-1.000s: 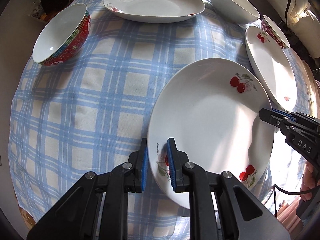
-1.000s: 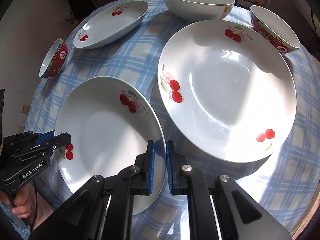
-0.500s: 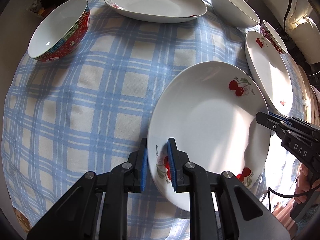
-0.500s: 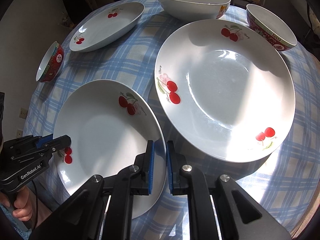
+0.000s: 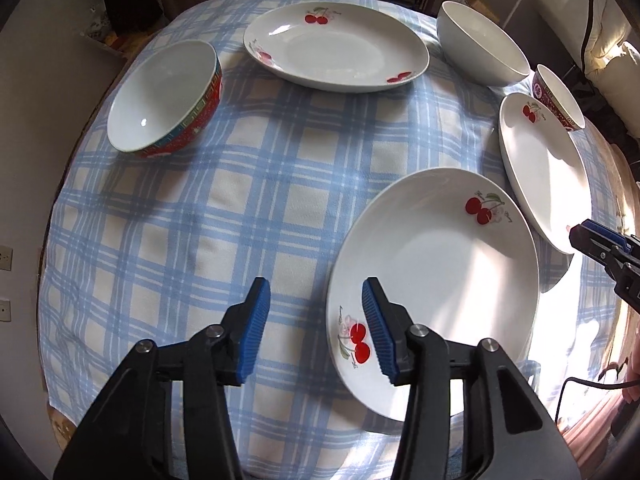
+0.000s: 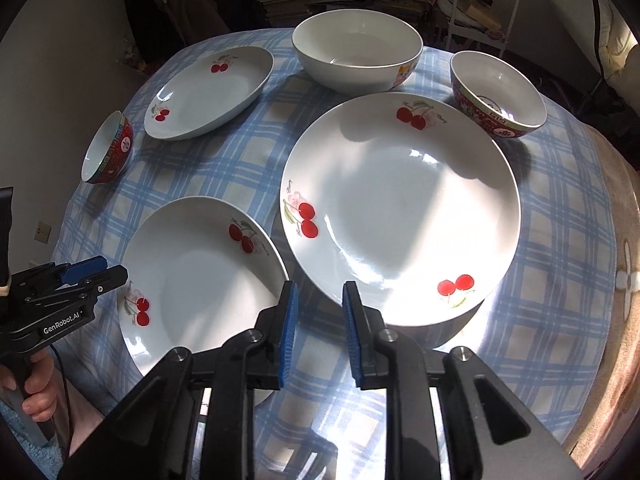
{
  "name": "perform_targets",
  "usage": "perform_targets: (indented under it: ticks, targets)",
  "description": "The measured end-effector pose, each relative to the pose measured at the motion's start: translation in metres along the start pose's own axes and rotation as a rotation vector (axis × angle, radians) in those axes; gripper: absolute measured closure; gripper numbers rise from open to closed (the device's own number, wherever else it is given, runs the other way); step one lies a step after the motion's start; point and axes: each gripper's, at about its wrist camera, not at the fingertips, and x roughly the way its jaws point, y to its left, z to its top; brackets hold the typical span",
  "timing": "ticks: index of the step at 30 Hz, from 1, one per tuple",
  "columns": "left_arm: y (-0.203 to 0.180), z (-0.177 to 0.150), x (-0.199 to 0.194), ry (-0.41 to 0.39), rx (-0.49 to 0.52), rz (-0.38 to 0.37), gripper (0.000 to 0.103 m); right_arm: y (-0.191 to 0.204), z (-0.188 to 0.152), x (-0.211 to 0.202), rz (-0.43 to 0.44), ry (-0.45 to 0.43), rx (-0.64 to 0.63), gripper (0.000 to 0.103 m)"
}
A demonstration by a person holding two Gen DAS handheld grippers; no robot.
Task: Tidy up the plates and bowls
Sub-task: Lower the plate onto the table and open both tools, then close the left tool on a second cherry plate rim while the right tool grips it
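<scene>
A white cherry plate (image 5: 436,280) lies on the checked cloth near the front; it also shows in the right wrist view (image 6: 196,280). My left gripper (image 5: 316,320) is open, pulled back above the plate's near-left rim, one finger over the plate. My right gripper (image 6: 318,324) is open, above the cloth between that plate and a larger cherry plate (image 6: 400,208). A third cherry plate (image 5: 336,52) lies at the back. Two red-patterned bowls (image 5: 164,96) (image 6: 496,92) and a large white bowl (image 6: 356,48) stand around.
The round table carries a blue checked cloth (image 5: 240,184). Its edges fall off close on the left and front. Shelves and clutter stand behind the table. The right gripper's tip shows at the right of the left wrist view (image 5: 600,244).
Both grippers have opened and let go of the near cherry plate, which now rests on the cloth. Both have drawn back and up a little.
</scene>
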Motion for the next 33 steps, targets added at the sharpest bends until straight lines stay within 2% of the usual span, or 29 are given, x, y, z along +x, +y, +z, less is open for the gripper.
perform_targets:
  ticks: [2, 3, 4, 7, 9, 10, 12, 18, 29, 33]
  targets:
    - [-0.005, 0.007, -0.006, -0.017, 0.009, 0.006, 0.038, -0.009, 0.005, -0.008, -0.010, -0.028, 0.015, 0.054]
    - [-0.008, 0.011, -0.008, -0.014, 0.020, 0.010, 0.026, -0.016, 0.008, -0.012, -0.013, -0.039, 0.028, 0.049]
    - [-0.013, 0.017, -0.009, -0.013, 0.039, 0.018, 0.021, -0.021, 0.011, -0.014, -0.014, -0.047, 0.044, 0.046]
    - [-0.024, 0.033, -0.010, -0.029, 0.062, 0.052, 0.018, -0.040, 0.017, -0.017, -0.027, -0.062, 0.086, 0.027]
    - [-0.031, 0.042, -0.012, -0.037, 0.071, 0.050, 0.015, -0.051, 0.018, -0.018, -0.047, -0.081, 0.110, 0.011]
    - [-0.034, 0.045, -0.013, -0.042, 0.077, 0.048, 0.014, -0.057, 0.019, -0.018, -0.058, -0.090, 0.118, 0.009]
    - [-0.042, 0.053, -0.014, -0.055, 0.093, 0.048, 0.014, -0.066, 0.020, -0.018, -0.079, -0.101, 0.125, 0.008]
    - [-0.060, 0.083, -0.014, -0.078, 0.102, -0.020, 0.014, -0.087, 0.028, -0.012, -0.147, -0.111, 0.135, 0.008]
    - [-0.100, 0.115, 0.014, -0.043, 0.155, -0.059, 0.014, -0.127, 0.037, -0.002, -0.104, -0.096, 0.232, 0.008]
    - [-0.115, 0.118, 0.026, -0.020, 0.169, -0.077, 0.014, -0.133, 0.037, 0.008, -0.089, -0.080, 0.243, 0.013]
